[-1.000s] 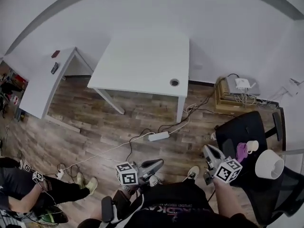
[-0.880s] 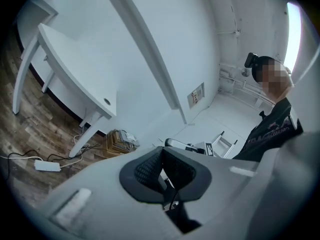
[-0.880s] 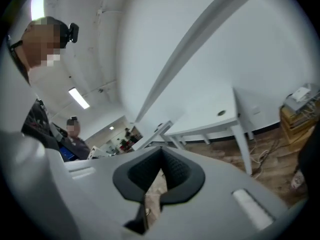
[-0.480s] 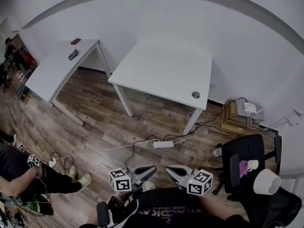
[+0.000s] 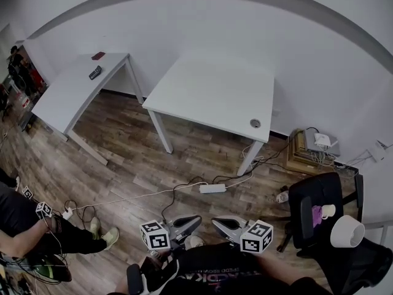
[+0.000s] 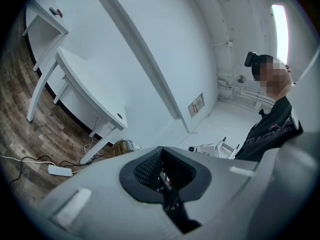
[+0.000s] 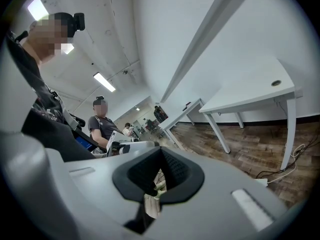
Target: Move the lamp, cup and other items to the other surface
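Table (image 5: 209, 94): top bare.
Chair (image 5: 307, 192): bears lamp (image 5: 347, 231), cup (image 5: 328, 211).
Left gripper (image 5: 195, 219), right gripper (image 5: 217, 222): we hold both pressed together, empty, by our body.

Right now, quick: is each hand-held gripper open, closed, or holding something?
Left hand-held gripper: closed, holding nothing.
Right hand-held gripper: closed, holding nothing.

Cup (image 5: 328, 211) on chair (image 5: 309, 192) at right, lamp (image 5: 347, 231) just beside, table (image 5: 212, 94) ahead, power strip (image 5: 212, 188) on floor (image 5: 147, 161) before it
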The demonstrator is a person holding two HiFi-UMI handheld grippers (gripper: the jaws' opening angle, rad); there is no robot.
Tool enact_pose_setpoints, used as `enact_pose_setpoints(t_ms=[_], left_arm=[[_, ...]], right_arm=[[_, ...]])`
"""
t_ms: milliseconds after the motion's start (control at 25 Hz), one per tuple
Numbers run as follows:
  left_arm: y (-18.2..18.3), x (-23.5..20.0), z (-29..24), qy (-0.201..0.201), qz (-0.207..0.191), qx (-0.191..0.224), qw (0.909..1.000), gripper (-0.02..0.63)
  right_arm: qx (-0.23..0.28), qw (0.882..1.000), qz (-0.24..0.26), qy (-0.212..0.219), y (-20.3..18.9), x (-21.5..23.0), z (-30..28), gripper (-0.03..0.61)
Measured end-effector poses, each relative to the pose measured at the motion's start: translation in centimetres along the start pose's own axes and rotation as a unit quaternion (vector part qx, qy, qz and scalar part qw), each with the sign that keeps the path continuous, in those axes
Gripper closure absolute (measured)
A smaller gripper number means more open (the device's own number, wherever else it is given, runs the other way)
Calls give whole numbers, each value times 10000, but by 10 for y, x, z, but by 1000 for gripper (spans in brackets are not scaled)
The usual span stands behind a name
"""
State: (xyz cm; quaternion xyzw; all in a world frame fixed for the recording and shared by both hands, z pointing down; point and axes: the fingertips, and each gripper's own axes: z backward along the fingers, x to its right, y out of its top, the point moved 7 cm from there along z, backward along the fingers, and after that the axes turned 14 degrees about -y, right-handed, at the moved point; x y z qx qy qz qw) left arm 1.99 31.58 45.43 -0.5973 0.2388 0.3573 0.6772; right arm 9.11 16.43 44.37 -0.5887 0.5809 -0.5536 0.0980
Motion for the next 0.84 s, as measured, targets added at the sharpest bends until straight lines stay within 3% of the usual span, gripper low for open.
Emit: enact_pose_setpoints(t_ms=[840], left_arm=[[-2, 3, -5, -33, 15, -90, 10000, 614]], right_arm=[[51, 10000, -57, -11, -7, -1, 3, 575]])
